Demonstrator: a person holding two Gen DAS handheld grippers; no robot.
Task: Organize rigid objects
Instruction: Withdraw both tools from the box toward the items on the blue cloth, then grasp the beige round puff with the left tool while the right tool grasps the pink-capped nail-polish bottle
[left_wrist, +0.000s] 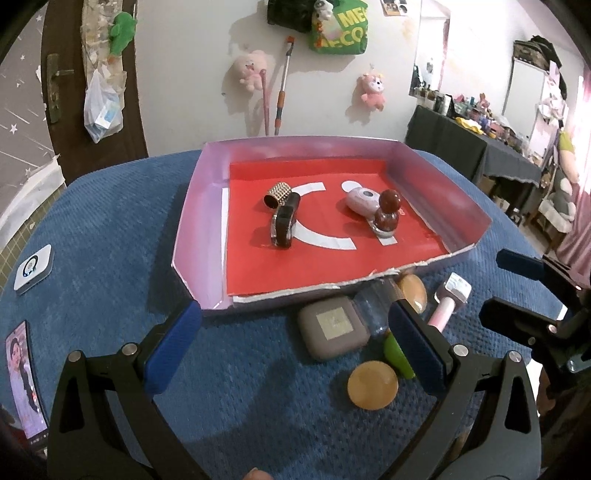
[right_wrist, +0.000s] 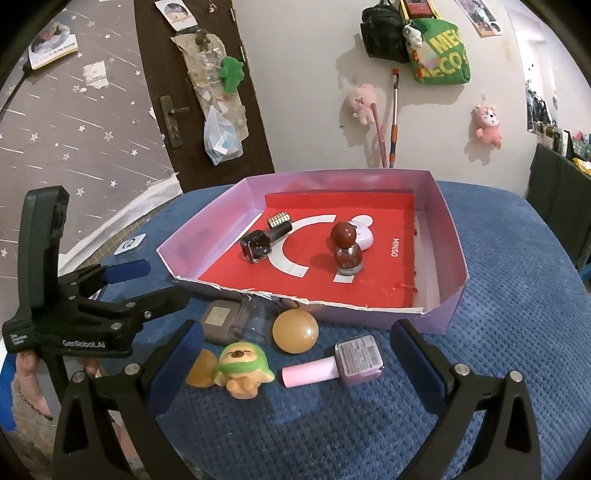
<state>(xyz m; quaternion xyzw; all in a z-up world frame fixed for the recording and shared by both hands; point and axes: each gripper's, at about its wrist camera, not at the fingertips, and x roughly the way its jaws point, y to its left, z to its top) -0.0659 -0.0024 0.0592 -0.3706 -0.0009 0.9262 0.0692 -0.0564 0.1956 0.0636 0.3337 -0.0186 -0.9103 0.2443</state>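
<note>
1. On the blue tabletop (right_wrist: 498, 332), a shallow lilac box (right_wrist: 448, 236) with a red floor already holds four small things: a dark nail-polish bottle (right_wrist: 264, 242) lying down, a studded gold cap (right_wrist: 277, 220), a red round-capped bottle (right_wrist: 346, 251) standing, and a pale pink oval case (right_wrist: 364, 236).
2. Just in front of the box's near wall lie the items not yet sorted: a grey square case (left_wrist: 334, 331), a clear cup (right_wrist: 255, 317), an amber ball (right_wrist: 295, 330), a second amber piece (right_wrist: 201, 369), a green-hooded toy figure (right_wrist: 242, 367) and a pink nail-polish bottle (right_wrist: 332, 363).
3. The left gripper (left_wrist: 295, 350) is spread wide and holds nothing; the right gripper (right_wrist: 295, 365) is likewise spread and empty, with the pink bottle and the toy between its fingers' lines.
4. The job looks roughly midway: a between-picks moment.
5. The next move likely calls for lowering the right gripper over the pink bottle's body, closing across its narrow width, then lifting it over the box wall.
</note>
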